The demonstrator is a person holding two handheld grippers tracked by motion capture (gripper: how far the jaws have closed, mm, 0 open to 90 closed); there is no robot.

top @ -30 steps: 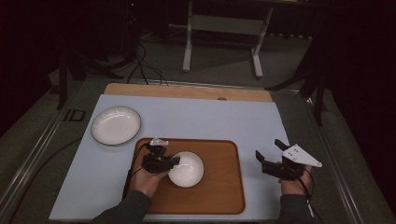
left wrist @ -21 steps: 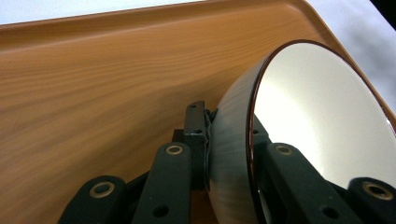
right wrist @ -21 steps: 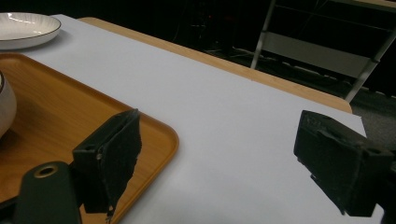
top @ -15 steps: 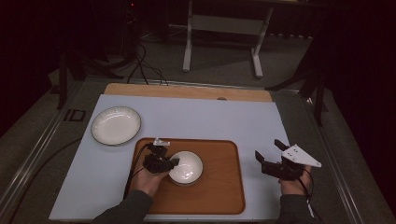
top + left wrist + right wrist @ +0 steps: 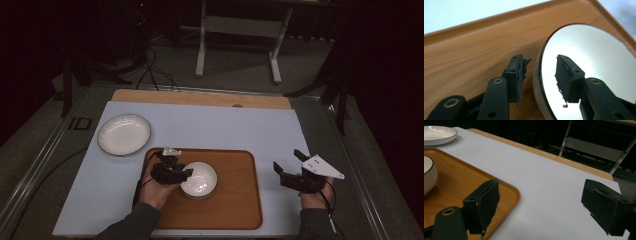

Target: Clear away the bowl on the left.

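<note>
The left tool [image 5: 541, 75] straddles the rim of a white bowl [image 5: 199, 179] on the wooden tray [image 5: 235, 210], jaws spread, not yet pinching. The glazed bowl looks rigid, slippery and breakable, so the thin rim seems the best hold. Right of the tray, the right tool [image 5: 544, 207] hangs wide open.

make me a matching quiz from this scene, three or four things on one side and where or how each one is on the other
Things:
1. bowl
2. plate
3. left hand-held gripper
4. right hand-held gripper

States:
A. open, over the white table cover
B. on the wooden tray
C. jaws astride the bowl's rim
D. off the tray, on the table's far left

Pairs: 1-B, 2-D, 3-C, 4-A
</note>
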